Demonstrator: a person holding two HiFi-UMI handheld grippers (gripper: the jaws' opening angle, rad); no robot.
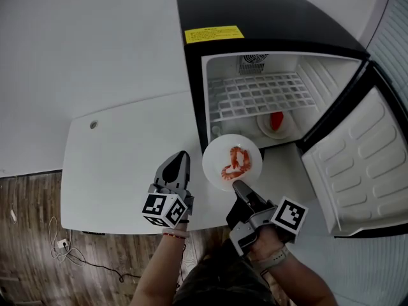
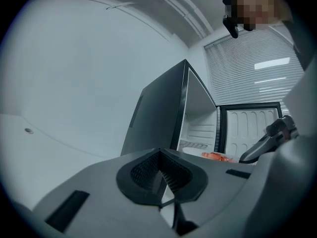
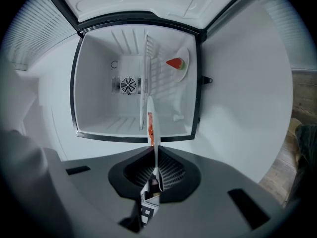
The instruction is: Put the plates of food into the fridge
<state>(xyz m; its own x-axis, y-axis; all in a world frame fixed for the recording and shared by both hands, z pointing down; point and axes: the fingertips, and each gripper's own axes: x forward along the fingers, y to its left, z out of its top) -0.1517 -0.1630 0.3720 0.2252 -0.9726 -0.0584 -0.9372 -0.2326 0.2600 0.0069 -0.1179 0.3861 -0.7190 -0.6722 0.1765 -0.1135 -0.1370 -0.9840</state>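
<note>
Plate of red food: level, before the open fridge, near rim clamped in right gripper; edge-on in that gripper's view. Left gripper: jaws together, empty. Second plate inside fridge, partly hidden.

Plain office-like room, white table, mini fridge, window blinds, wood floor

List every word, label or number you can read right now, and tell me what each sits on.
Yellow rectangular sticker on top of the black fridge: dark print, too small to read.
Black-and-white square markers on the left tool and right tool: patterns only, no letters.
White round plate of orange food in the right tool: no print.
Nothing else is legible.
</note>
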